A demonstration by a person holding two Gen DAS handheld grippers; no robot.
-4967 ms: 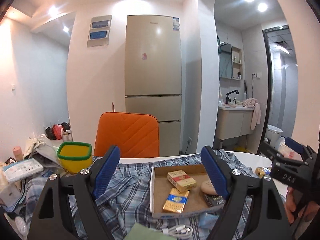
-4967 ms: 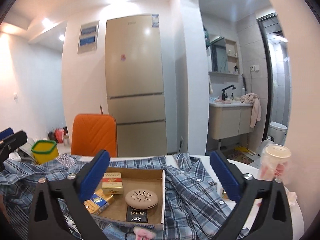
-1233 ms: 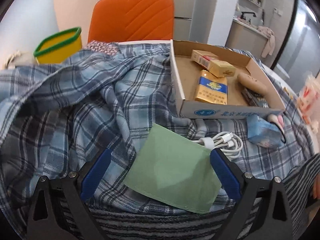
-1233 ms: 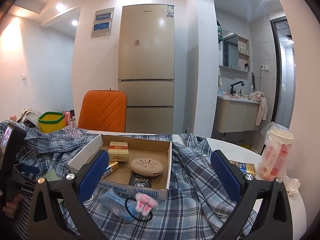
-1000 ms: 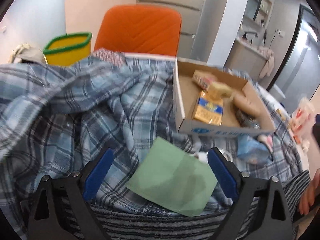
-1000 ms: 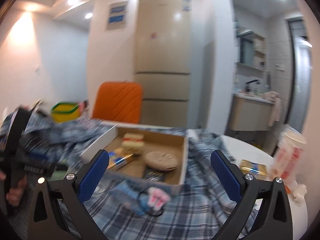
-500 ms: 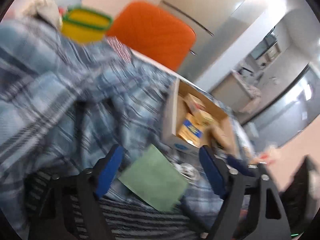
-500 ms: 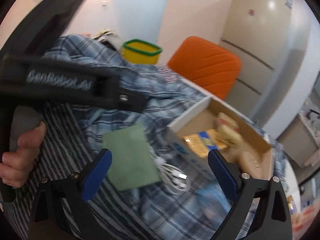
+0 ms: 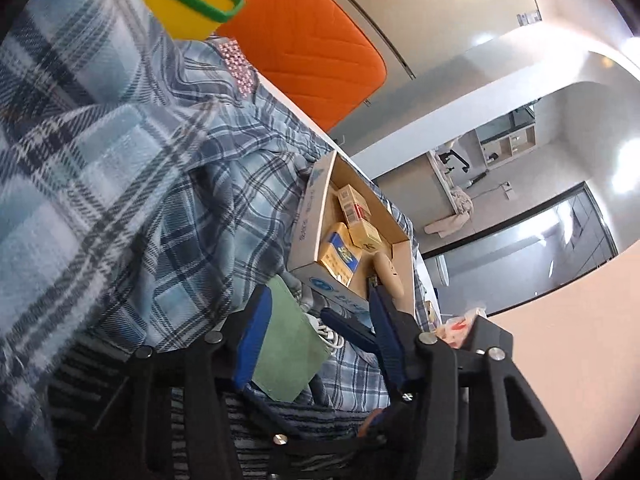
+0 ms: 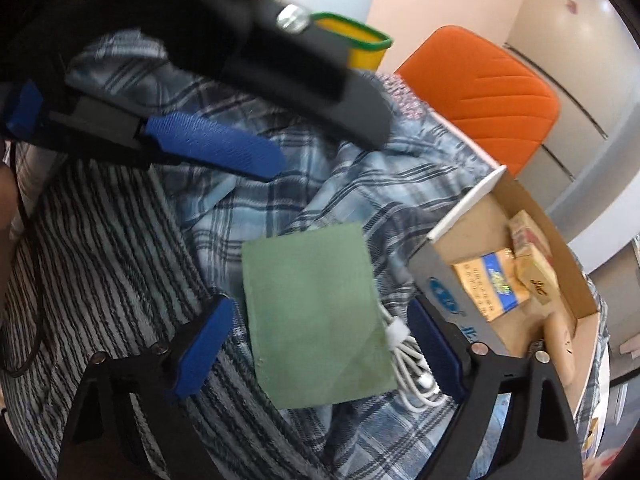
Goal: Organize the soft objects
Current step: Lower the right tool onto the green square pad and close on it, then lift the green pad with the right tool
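A flat green cloth lies on a blue plaid shirt spread over the table, next to a grey striped fabric. My right gripper points down at the green cloth, which sits between its closing jaws; the pads do not touch it. My left gripper hovers low over the same cloth, its jaws closing with nothing pressed between them. In the right wrist view one of its blue pads hangs above the shirt. A right-gripper finger shows between the left fingers.
A coiled white cable lies against the cloth's right edge. Just beyond stands an open cardboard box with small packets. A yellow bin with a green rim and an orange chair are behind the table.
The right gripper swung down from facing the room to hover over the green cloth. The left gripper rolled and tilted, and its jaws narrowed a lot. The two grippers came close together.
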